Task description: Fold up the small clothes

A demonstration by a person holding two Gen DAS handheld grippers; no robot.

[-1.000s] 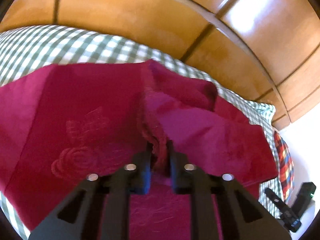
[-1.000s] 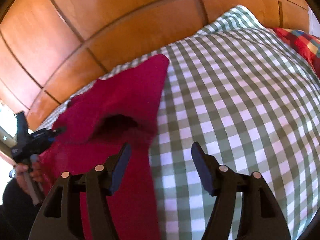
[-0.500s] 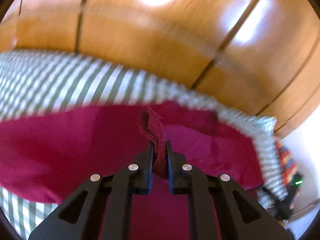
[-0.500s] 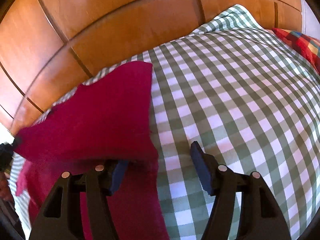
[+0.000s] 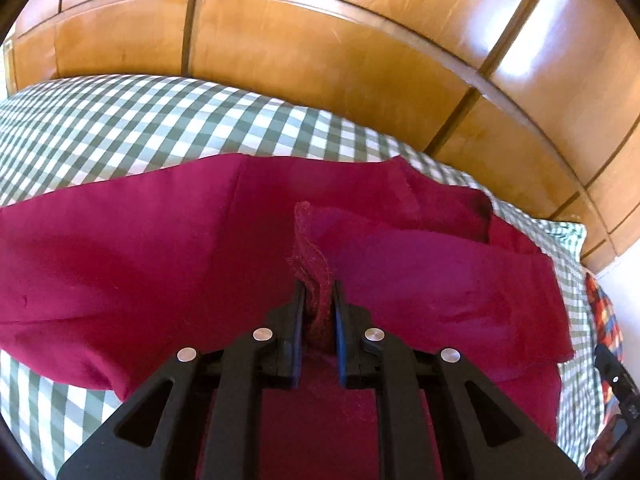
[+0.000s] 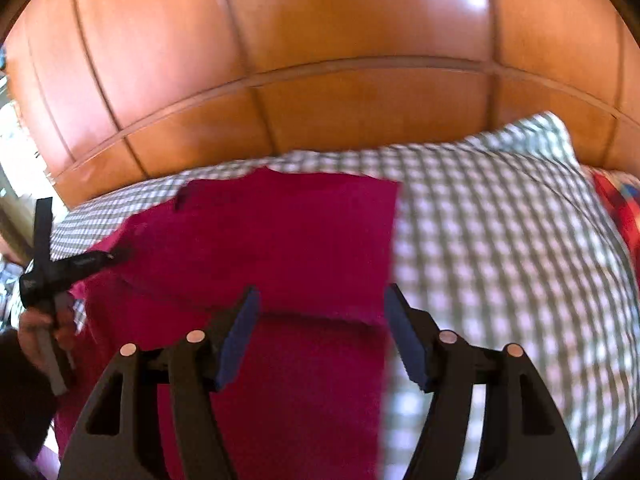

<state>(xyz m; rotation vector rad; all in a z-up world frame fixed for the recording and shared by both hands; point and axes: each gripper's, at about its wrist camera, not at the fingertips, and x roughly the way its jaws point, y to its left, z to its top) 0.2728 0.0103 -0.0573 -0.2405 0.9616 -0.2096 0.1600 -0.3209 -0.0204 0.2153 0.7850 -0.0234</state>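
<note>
A dark red garment lies on a green-and-white checked bed cover, with one part folded over on top. My left gripper is shut on a hemmed edge of the garment and holds it just above the cloth. In the right wrist view the garment lies flat with its right edge straight. My right gripper is open and empty over the garment's near right part. The left gripper shows at the far left there.
A wooden panelled headboard runs behind the bed. A red multicoloured checked cloth lies at the right edge of the bed. Bare checked cover stretches to the right of the garment.
My left gripper carried the held edge across, so the garment now shows its plain side. My right gripper swung left, over the garment, still open.
</note>
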